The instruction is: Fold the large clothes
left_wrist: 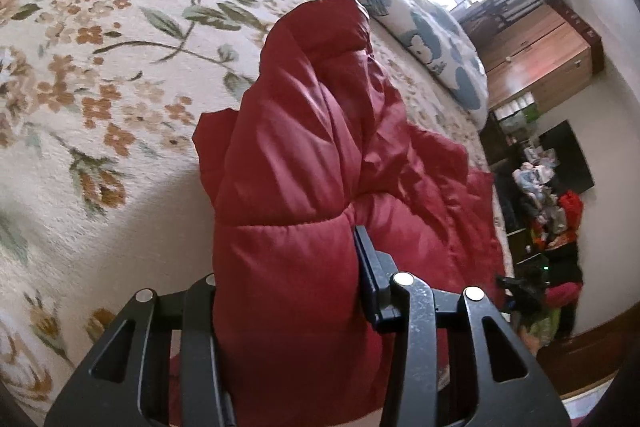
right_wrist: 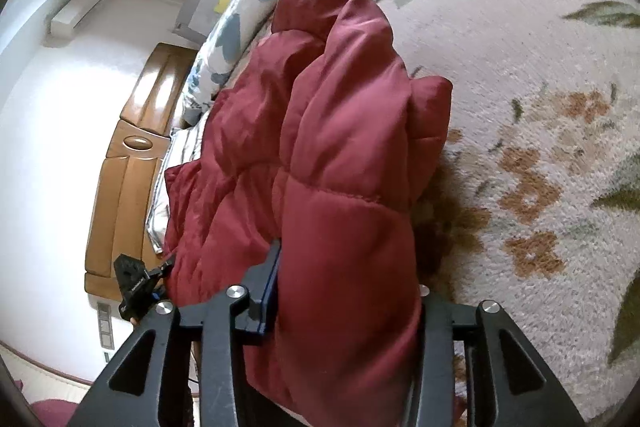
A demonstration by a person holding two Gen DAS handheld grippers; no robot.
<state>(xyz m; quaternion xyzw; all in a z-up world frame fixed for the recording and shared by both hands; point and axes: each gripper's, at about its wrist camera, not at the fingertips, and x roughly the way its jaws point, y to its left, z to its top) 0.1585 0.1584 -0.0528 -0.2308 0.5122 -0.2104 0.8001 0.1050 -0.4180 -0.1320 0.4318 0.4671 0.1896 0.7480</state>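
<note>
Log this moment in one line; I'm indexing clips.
stage: mid-fold | left gripper: clamping red padded jacket | right gripper: clamping it | surface: floral bedspread

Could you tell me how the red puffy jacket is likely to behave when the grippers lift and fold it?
The red puffy jacket looks floppy: it slumps in soft folds beyond the left gripper and right gripper. Its quilted padding suggests it is light but springy, so folds may puff open. The sheeny fabric may slip between the pads.

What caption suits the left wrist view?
Left hand-held gripper pinching a puffy red quilted jacket over a cream floral bedspread.
</note>
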